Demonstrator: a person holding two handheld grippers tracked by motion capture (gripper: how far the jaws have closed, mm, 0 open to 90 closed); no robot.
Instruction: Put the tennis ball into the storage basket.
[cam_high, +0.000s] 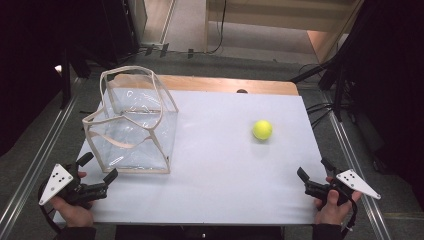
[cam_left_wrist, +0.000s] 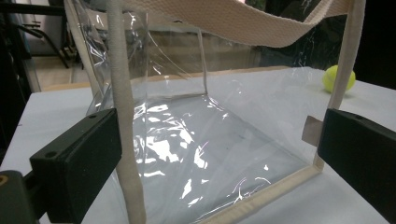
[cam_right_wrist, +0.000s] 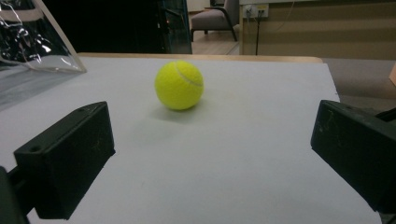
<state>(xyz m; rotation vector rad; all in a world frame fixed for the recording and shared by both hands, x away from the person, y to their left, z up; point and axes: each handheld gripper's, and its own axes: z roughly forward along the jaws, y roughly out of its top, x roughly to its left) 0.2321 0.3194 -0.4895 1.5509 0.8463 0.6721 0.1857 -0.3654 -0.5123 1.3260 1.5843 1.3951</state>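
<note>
Bag and ball on counter, both grippers spread wide.
Left gripper (cam_high: 98, 167) is held just before the clear bag (cam_high: 134, 125), fingers wide, nothing gripped. Right gripper (cam_high: 314, 172) is aimed at the ball (cam_high: 262, 129), well apart, fingers wide and empty.

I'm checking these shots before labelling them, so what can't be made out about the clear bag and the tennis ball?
- clear bag: its top is cut off by the upper edge in the left gripper view; in the right gripper view, one corner shows at the left edge.
- tennis ball: partly hidden behind the bag's strap in the left gripper view.
</note>
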